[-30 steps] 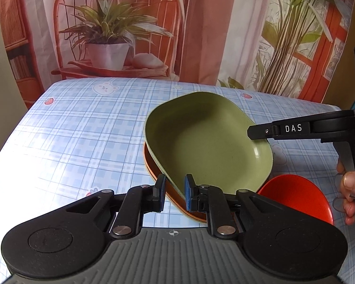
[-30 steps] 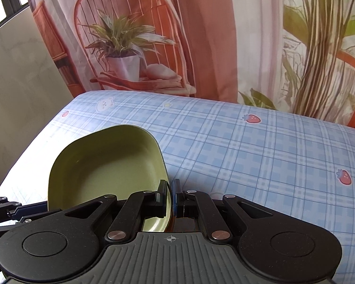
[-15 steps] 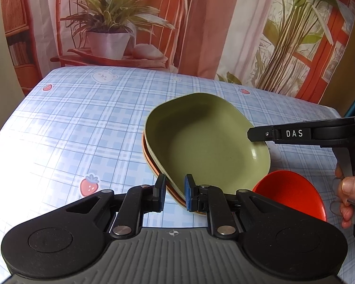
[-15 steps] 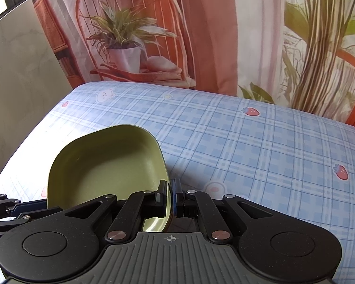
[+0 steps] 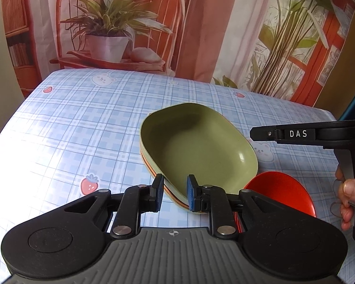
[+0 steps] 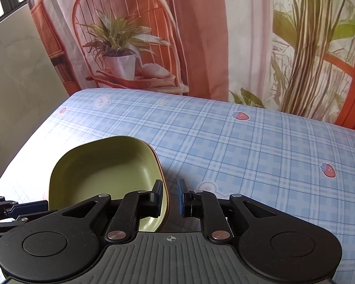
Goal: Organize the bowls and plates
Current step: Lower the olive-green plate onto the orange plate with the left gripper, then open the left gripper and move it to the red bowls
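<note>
The green dish (image 5: 196, 146) sits nested on an orange dish (image 5: 153, 172) of the same rounded-rectangular shape, of which only a thin rim shows beneath it, and the pair rests on the blue plaid tablecloth (image 5: 82, 130) toward the near middle of the table. Just beside the stack, at its near right corner, lies a round red bowl (image 5: 284, 189), partly hidden behind the left gripper's body.

The left gripper (image 5: 175, 189) straddles the near rim of the stack with its fingers slightly spread; a gap shows on either side of the rim, so it does not appear to be pinching anything. The right gripper (image 6: 170, 197) does the same at the opposite rim: its left pad sits inside the green dish and its right pad stands clear of the orange edge, jaws parted. In the left wrist view the right gripper's finger marked DAS reaches in from the right, above the dish's far edge.

Judged from this, the stacking of the two rectangular dishes is done and both grippers are letting go. The red bowl looks like the piece left to sort. The next move calls for backing both grippers off the rims without dragging the stack, then bringing one across to the red bowl's rim, with jaws wide enough to take its edge, and lifting it level
</note>
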Available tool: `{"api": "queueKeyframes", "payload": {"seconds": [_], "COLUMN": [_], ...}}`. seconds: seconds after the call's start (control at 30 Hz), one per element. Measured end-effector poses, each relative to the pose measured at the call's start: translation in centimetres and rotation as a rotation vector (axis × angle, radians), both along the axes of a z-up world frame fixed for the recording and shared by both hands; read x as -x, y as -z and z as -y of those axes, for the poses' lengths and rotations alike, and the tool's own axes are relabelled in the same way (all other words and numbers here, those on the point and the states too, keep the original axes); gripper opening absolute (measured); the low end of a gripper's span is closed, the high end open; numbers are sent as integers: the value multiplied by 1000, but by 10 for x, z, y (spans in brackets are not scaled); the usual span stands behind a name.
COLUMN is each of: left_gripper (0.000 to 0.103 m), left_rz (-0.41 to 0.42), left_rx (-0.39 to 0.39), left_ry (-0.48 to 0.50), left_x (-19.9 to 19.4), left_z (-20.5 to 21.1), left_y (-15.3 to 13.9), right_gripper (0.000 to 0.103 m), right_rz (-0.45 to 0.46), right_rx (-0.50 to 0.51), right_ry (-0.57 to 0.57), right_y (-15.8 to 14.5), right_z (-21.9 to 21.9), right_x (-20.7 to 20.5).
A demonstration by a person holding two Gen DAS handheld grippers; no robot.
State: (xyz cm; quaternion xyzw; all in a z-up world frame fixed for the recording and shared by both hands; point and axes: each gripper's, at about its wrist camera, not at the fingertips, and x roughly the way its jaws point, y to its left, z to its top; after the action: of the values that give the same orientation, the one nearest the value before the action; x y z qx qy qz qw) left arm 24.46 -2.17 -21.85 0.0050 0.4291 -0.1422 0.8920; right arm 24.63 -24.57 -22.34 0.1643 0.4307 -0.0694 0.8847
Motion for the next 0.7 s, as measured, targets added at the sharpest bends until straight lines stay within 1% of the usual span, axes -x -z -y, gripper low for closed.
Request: {"api": "queueKeyframes", "payload": {"seconds": [0.23,0.27,0.3,0.37,0.43,0.47,0.53,0.57,0.6,0.63,0.67,0.7], "left_gripper": [22,25,30,38,39,39,42,46,53,57,64,71], "left_rz": [27,32,36,46,53,57,66,70,76,83,91,97], "left_rx": [-1,-1,-1,-1,-8,-15,-26,-30,-33,-37,-41,-47], "left_ry": [-3,-3,-1,8,23,30,39,43,46,48,49,52], "left_x": [14,16,19,24,29,31,36,38,40,42,44,46], "left_z": [1,2,2,5,10,12,15,17,18,19,20,22], "left_y": [-10,-12,-13,-15,-16,-17,-19,-20,-21,-22,-23,-23], "right_gripper": [16,16,16,19,26,28,38,41,46,49,51,55], "right_rz": [21,23,25,28,29,29,26,27,27,26,25,25], "right_rx": [13,16,18,19,22,26,34,35,35,36,36,36], "right_ry": [20,22,25,33,40,43,49,53,57,60,65,70], "right_y": [-14,-16,-17,-19,-21,-22,-23,-23,-23,-24,-23,-23], "right_z": [3,3,3,2,2,1,0,0,0,1,1,1], "right_x": [22,25,29,38,46,50,60,64,69,72,77,81]}}
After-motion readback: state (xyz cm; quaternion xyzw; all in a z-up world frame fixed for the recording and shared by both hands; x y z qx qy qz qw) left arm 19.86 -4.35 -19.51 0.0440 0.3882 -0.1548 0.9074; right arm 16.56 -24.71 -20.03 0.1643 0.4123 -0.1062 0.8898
